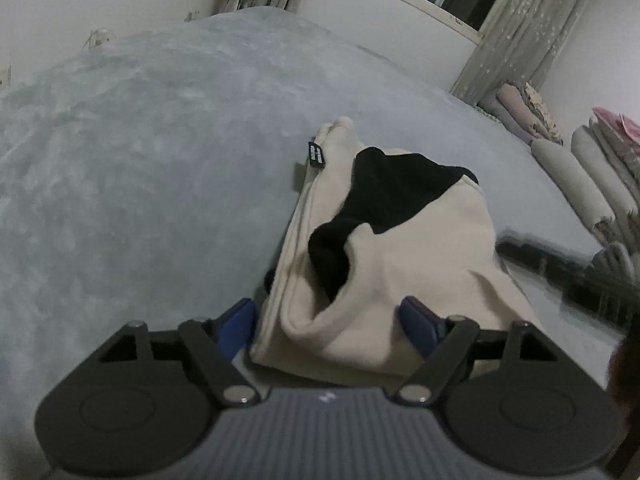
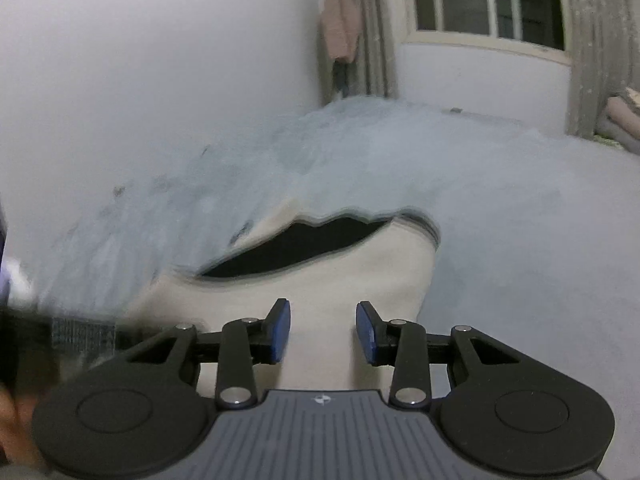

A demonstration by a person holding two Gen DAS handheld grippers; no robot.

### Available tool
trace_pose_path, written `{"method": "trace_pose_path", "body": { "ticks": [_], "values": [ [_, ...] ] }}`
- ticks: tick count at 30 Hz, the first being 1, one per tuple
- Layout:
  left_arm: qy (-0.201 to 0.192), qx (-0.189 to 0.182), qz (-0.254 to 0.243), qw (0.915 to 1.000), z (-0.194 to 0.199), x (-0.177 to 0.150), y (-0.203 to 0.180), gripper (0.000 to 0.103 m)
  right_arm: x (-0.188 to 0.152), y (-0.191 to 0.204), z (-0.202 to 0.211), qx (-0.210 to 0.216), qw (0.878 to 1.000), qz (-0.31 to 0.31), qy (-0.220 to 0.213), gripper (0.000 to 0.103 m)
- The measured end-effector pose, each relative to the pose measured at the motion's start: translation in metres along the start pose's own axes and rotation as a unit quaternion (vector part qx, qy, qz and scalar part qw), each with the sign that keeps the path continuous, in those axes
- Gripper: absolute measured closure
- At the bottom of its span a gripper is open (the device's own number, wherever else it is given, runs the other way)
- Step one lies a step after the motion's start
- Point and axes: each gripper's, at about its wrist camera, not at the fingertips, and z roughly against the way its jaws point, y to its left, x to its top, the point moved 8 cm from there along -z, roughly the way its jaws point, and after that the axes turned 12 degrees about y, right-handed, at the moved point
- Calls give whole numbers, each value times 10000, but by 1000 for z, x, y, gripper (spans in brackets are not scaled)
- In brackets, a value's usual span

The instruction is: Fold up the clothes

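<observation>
The cream cotton garment with a black lining (image 1: 420, 248) lies part-folded on the grey plush bed (image 1: 160, 160). Both the left hand-held gripper (image 1: 330, 320) and right hand-held gripper (image 2: 323, 332) straddle its near edge, jaws spread, apparently ready to pinch.

Garment's (image 2: 352, 280) far edge motion-blurred; near end hidden under tool (image 2: 323, 330).

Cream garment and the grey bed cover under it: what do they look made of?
The cream garment looks like thick, matte knit, perhaps fleece-backed jersey: soft rounded folds, no sheen, a black inner panel. The grey bed cover looks plush, like short-pile fleece or velvet: mottled nap with light and dark patches. Exact fibres cannot be told.
</observation>
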Motion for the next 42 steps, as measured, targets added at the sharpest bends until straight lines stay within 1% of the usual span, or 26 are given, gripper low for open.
{"method": "trace_pose_path", "body": {
  "ticks": [1,2,3,5,7,9,11,12,13,14,19,20,21,23,24,25,28,29,31,34,36,38,39,40,41,42],
  "values": [
    [10,-14,-12,10000,0,-2,0,24,10,2,-3,102,9999,83,47,67],
    [16,-27,-34,10000,1,-2,-1,24,16,8,-10,352,9989,214,245,67],
    [21,-40,-59,10000,3,-1,-2,24,19,17,-21,722,9949,387,583,67],
    [11,-5,-134,9999,6,-3,-2,24,22,32,-47,1215,9822,623,1287,67],
    [2,46,-180,9998,5,-3,-2,24,23,39,-73,1098,9740,883,1775,68],
    [-5,79,-209,9997,5,-3,-3,24,29,41,-89,1030,9729,957,1835,71],
    [-1,80,-236,9997,5,-4,-4,24,39,35,-99,619,9810,914,1596,75],
    [0,80,-252,9996,6,-5,-4,24,43,32,-104,402,9844,888,1466,81],
    [0,94,-269,9996,6,-5,-4,24,48,29,-108,185,9871,862,1335,82],
    [1,111,-286,9995,6,-5,-4,24,48,27,-115,151,9877,774,1353,82],
    [29,111,-292,9995,8,-4,-4,24,50,22,-114,267,9888,472,1389,82],
    [27,108,-292,9995,9,-4,-4,24,54,19,-104,260,9922,332,1174,81],
    [26,105,-291,9995,11,-3,-4,23,58,15,-92,250,9952,180,931,76],
    [1,160,-333,9993,11,-3,-4,21,63,-2,-60,547,9967,-491,349,71],
    [-6,167,-333,9993,11,-3,-4,20,61,-9,-49,721,9943,-755,236,69],
    [0,148,-306,9994,10,-3,-4,20,57,-14,-39,828,9924,-883,210,69],
    [12,110,-257,9996,9,-2,-3,19,26,-9,-27,720,9952,-361,551,69],
    [8,112,-261,9996,9,-2,-3,19,10,-5,-33,634,9941,-152,870,69],
    [-12,149,-289,9995,8,-2,-4,18,-15,-1,-48,370,9945,68,982,69],
    [53,117,-227,9997,10,1,-1,19,-20,-7,-53,461,9948,-476,776,69],
    [25,224,-157,9996,18,7,3,20,-19,-2,-51,289,9961,-329,761,69],
    [-258,381,-222,9987,33,13,6,23,-16,2,-42,149,9972,-154,717,68],
    [-322,357,-217,9986,37,15,6,23,-14,1,-31,135,9975,-225,653,67],
    [-314,265,-168,9990,38,16,8,23,-14,-8,-20,197,9976,-394,531,67],
    [-250,227,-121,9994,35,15,9,23,-14,-12,-11,381,9964,-642,409,67],
    [-149,288,-96,9994,30,14,11,23,-15,-16,-2,578,9939,-898,288,66]
  ]
}}
